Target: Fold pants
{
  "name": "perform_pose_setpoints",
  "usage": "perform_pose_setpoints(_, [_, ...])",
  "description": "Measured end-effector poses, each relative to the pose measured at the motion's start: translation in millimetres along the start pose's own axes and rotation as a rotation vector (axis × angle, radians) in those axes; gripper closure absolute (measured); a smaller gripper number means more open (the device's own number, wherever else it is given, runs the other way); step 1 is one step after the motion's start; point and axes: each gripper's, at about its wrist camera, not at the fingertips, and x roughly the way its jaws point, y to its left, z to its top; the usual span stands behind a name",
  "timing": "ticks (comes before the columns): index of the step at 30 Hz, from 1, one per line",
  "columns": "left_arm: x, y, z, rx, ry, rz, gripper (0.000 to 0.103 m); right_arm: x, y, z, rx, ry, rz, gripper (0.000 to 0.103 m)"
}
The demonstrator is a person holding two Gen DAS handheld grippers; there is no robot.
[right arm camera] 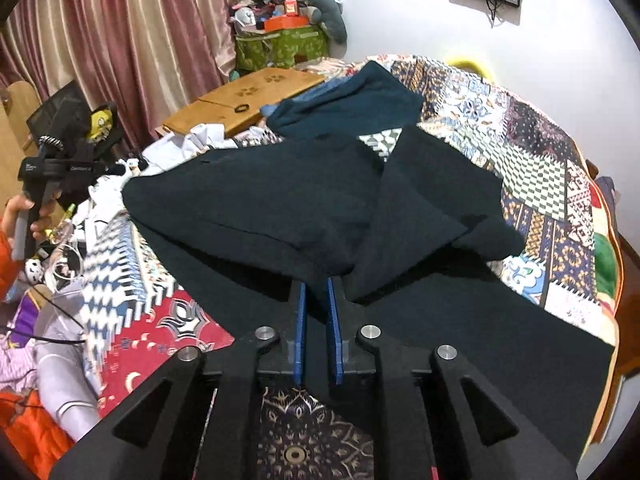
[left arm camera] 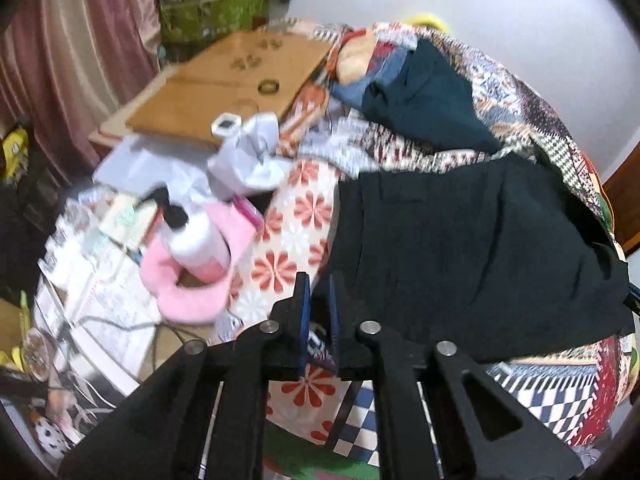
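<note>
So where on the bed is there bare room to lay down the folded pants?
Free quilt lies right of the black pants, toward the wall, and a red patch lies left of the right claw. The left bedside is crowded: pink cushion, white bottle, papers. A teal garment fills the far end.

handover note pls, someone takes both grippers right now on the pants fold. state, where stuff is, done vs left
Right gripper: pinching a lifted fold of the black pants, fabric tented up from its tips.
Left gripper: nearly shut and holding nothing, beside the pants' edge, off to the left over the patchwork quilt.
Pants lie on the quilt, one part turned over the rest. A second dark teal garment lies farther back, untouched.
Done: a first fold looks started, not laid flat.
Left: probably set the held fold down, smooth it, then fold again with the left gripper helping.
</note>
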Motion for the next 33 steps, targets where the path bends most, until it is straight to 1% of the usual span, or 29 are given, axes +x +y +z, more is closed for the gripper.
perform_pose_setpoints(2, [-9, -6, 10, 0.024, -0.031, 0.009, 0.083, -9, -4, 7, -0.003, -0.025, -0.005, 0.091])
perform_pose_setpoints(4, [-15, -13, 19, 0.044, -0.059, 0.005, 0.068, -15, -11, 16, 0.005, -0.047, -0.014, 0.089])
perform_pose_setpoints(5, [-18, -18, 24, 0.052, -0.074, -0.001, 0.064, -17, -14, 19, 0.010, -0.057, -0.015, 0.087])
perform_pose_setpoints(6, [-21, -24, 30, 0.061, -0.091, -0.011, 0.057, -20, -19, 25, 0.020, -0.072, -0.018, 0.085])
perform_pose_setpoints(7, [-23, -28, 35, 0.067, -0.101, -0.017, 0.050, -20, -23, 29, 0.027, -0.083, -0.024, 0.081])
perform_pose_setpoints(8, [-24, -35, 41, 0.074, -0.114, -0.026, 0.047, -21, -26, 34, 0.034, -0.093, -0.031, 0.076])
perform_pose_setpoints(9, [-24, -40, 47, 0.082, -0.125, -0.032, 0.041, -19, -31, 41, 0.044, -0.104, -0.041, 0.073])
perform_pose_setpoints(10, [-25, -45, 51, 0.088, -0.133, -0.034, 0.034, -18, -35, 46, 0.050, -0.111, -0.049, 0.068])
perform_pose_setpoints(13, [-21, -63, 68, 0.115, -0.161, -0.038, 0.024, -8, -49, 65, 0.065, -0.119, -0.064, 0.057])
perform_pose_setpoints(15, [-15, -74, 78, 0.132, -0.166, -0.040, 0.019, 1, -57, 76, 0.070, -0.115, -0.069, 0.053])
perform_pose_setpoints(17, [-7, -83, 89, 0.144, -0.166, -0.049, 0.017, 13, -68, 88, 0.080, -0.104, -0.075, 0.050])
perform_pose_setpoints(19, [4, -93, 100, 0.154, -0.154, -0.060, 0.015, 29, -78, 99, 0.087, -0.082, -0.068, 0.050])
perform_pose_setpoints(22, [24, -104, 114, 0.164, -0.134, -0.075, 0.014, 55, -90, 115, 0.095, -0.045, -0.066, 0.049])
perform_pose_setpoints(25, [46, -116, 124, 0.184, -0.111, -0.074, 0.014, 86, -102, 130, 0.095, -0.001, -0.070, 0.049])
perform_pose_setpoints(30, [84, -134, 134, 0.220, -0.065, -0.074, 0.014, 141, -123, 151, 0.133, 0.086, -0.057, 0.049])
perform_pose_setpoints(33, [106, -141, 135, 0.233, -0.028, -0.081, 0.014, 177, -135, 156, 0.180, 0.150, -0.053, 0.049])
